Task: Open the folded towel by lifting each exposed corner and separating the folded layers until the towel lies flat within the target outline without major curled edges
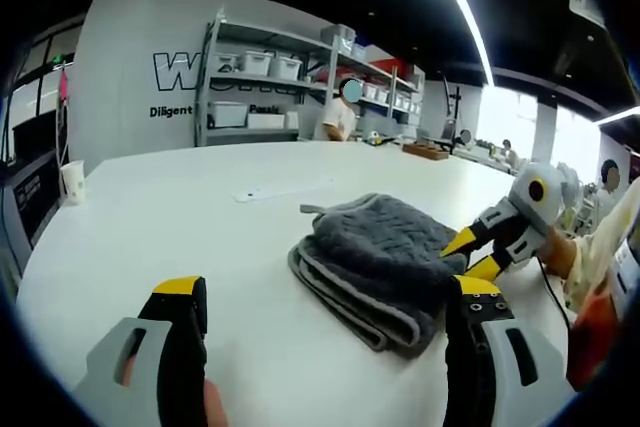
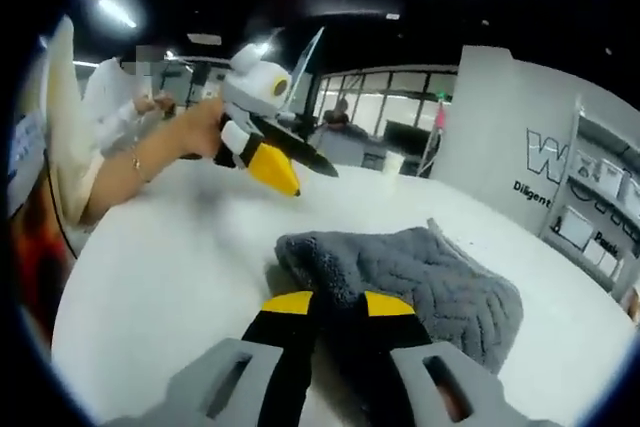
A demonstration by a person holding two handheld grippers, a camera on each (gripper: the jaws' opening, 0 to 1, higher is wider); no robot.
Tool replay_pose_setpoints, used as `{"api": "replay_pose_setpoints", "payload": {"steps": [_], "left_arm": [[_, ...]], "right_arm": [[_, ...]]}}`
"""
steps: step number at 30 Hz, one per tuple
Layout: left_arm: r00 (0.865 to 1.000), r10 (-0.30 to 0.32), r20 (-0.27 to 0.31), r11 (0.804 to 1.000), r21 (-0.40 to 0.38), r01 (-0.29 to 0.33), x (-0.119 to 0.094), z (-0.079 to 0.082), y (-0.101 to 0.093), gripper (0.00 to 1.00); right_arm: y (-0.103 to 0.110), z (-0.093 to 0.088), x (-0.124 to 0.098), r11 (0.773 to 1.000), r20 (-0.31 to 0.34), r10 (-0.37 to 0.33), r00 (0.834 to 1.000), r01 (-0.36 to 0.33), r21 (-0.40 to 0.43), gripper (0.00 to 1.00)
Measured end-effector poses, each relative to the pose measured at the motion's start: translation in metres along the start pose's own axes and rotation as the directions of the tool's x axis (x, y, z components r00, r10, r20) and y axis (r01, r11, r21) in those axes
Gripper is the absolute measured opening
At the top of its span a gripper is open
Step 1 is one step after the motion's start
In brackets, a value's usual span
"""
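The white bench [image 1: 150,217] carries the grey towel [image 1: 385,262], folded in a thick bundle near its middle. The right tongs [image 2: 328,309] are nipped onto the towel's near edge, jaws nearly together on the cloth. The left tongs [image 1: 330,302] are spread wide, hovering clear of it. Lift only the top layer, and let the left pin the lower fold.
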State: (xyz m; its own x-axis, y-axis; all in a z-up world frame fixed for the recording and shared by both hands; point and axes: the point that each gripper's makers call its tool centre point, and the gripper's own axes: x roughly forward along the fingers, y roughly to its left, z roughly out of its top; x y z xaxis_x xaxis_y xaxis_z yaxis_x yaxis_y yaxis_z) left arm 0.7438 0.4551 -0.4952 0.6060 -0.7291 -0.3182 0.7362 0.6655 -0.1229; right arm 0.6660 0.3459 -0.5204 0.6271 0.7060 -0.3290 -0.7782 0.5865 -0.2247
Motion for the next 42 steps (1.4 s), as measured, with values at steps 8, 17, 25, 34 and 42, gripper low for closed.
{"api": "replay_pose_setpoints", "payload": {"steps": [8, 17, 25, 34, 42], "left_arm": [[1.0, 0.001, -0.004, 1.0, 0.0, -0.001, 0.0, 0.0, 0.0, 0.98], [1.0, 0.004, -0.008, 1.0, -0.002, -0.004, 0.0, 0.0, 0.003, 0.98], [1.0, 0.004, -0.011, 1.0, -0.003, -0.004, 0.0, -0.001, 0.003, 0.98], [1.0, 0.004, -0.013, 1.0, -0.005, -0.004, 0.0, -0.001, 0.004, 0.98], [1.0, 0.006, -0.017, 1.0, -0.004, -0.006, 0.0, -0.002, 0.004, 0.98]], "right_arm": [[-0.006, 0.007, -0.005, 0.997, 0.041, -0.011, 0.999, 0.008, 0.073, 0.04], [-0.035, 0.037, -0.027, 0.984, 0.181, -0.148, 0.972, 0.126, 0.124, 0.03], [-0.068, 0.05, -0.054, 0.949, 0.242, -0.3, 0.923, 0.263, 0.175, 0.02], [-0.104, 0.05, -0.084, 0.887, 0.235, -0.461, 0.856, 0.433, 0.16, 0.02], [-0.128, 0.038, -0.103, 0.825, 0.186, -0.563, 0.806, 0.53, 0.197, 0.02]]}}
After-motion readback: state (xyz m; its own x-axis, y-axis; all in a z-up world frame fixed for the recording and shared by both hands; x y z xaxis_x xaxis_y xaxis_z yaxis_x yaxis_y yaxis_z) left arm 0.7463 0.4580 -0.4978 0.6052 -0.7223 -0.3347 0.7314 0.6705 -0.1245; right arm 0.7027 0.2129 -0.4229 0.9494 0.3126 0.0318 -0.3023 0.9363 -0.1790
